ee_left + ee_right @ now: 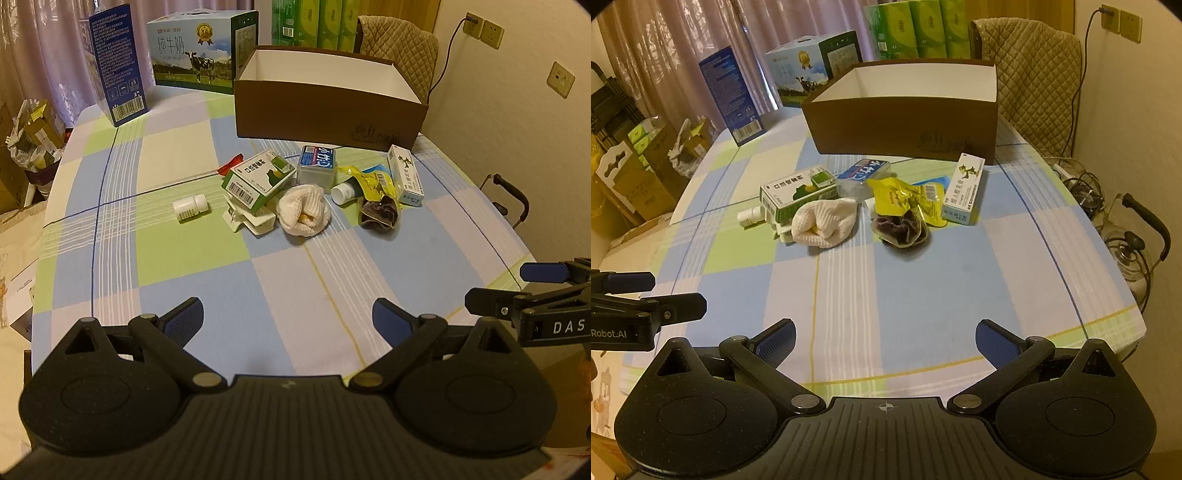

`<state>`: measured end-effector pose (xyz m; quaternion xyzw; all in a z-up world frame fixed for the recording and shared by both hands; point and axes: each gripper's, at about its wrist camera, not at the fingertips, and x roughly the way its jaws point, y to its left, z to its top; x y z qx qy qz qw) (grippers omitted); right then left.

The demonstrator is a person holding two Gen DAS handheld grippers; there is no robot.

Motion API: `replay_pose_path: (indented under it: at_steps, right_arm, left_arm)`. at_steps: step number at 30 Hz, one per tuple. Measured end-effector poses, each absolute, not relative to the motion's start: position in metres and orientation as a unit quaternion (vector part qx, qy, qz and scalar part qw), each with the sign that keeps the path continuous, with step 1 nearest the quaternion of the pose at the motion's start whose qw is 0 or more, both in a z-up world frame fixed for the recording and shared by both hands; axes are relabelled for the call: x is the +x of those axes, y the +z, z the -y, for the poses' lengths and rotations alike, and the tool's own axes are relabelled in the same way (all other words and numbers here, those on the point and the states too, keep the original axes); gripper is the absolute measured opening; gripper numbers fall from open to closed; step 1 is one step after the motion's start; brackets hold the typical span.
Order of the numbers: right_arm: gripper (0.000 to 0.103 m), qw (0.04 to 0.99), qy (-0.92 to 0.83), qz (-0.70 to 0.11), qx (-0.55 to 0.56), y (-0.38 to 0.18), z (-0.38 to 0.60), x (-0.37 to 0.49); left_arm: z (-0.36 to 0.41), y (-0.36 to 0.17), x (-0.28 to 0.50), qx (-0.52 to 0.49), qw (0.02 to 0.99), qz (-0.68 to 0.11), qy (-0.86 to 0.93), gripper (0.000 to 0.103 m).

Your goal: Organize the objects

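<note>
A heap of small items lies mid-table in front of an open brown box [325,110] [901,125]: a white pill bottle [190,207], a green-white carton [258,179] [798,192] on a white clip [251,221], a cream cloth [304,210] [825,221], a dark pouch [380,216] [901,229], a yellow sachet [373,182] [905,197], a blue-labelled plastic case [317,166] [862,173] and a slim white carton [404,175] [962,190]. My left gripper [288,317] and right gripper [884,339] hover open near the front edge, holding nothing.
A dark blue carton [114,62], a milk case [199,51] and green tissue packs [317,22] stand at the table's back. A quilted chair [1030,70] is behind the box. Cardboard clutter [639,173] sits left of the table, cables and a kettle [1126,243] right.
</note>
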<state>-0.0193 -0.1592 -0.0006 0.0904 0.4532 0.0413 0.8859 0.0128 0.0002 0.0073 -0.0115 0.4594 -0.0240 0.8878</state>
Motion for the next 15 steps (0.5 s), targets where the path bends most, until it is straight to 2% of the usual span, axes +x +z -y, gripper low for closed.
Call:
replay_pose_path:
  at_steps: [15]
  right_arm:
    - [0.101,0.887,0.043,-0.45,0.091,0.003,0.1643,-0.0133]
  left_arm:
    - [0.0011,0.0134,0.0214,-0.01,0.889,-0.458,-0.022,0.097]
